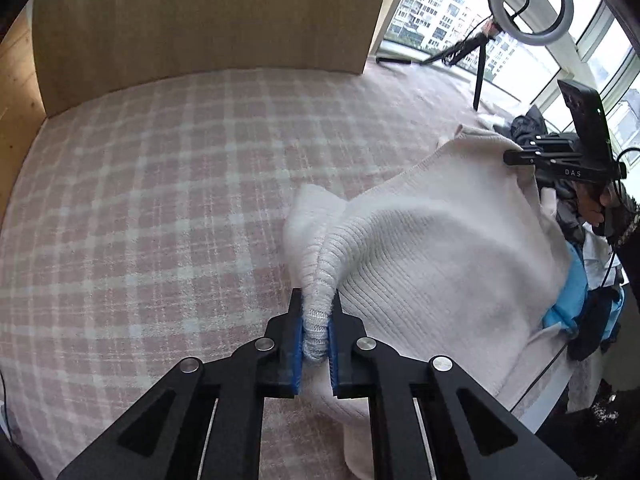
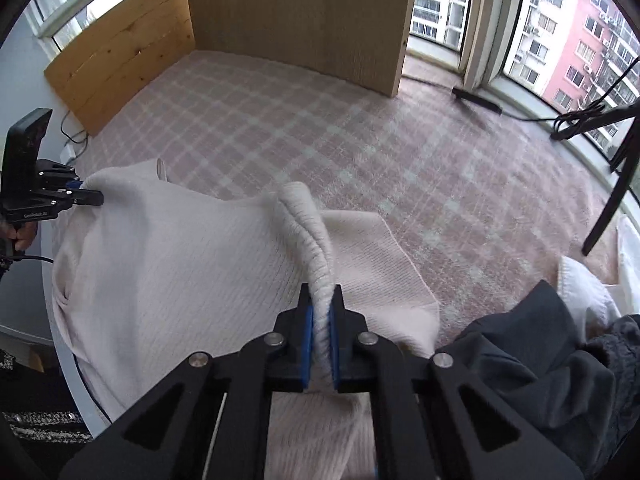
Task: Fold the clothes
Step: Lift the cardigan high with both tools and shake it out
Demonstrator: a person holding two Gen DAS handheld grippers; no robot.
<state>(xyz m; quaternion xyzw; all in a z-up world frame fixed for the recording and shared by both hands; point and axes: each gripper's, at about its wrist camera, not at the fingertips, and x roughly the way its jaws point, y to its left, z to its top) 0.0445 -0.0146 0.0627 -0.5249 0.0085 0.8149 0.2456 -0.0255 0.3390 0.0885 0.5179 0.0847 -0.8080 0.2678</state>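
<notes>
Left wrist view: sweater (image 1: pixel 432 248) edge pinched in left gripper (image 1: pixel 316 334), seemingly lifted.

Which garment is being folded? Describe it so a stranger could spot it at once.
Start from the pink plaid bedspread that fills both views. At its near edge lies a cream ribbed-knit sweater, its ribbed hem pinched by the left tool and the right tool. Unlike the dark grey garment and the blue clothing beside it, it is pale and ribbed.
</notes>
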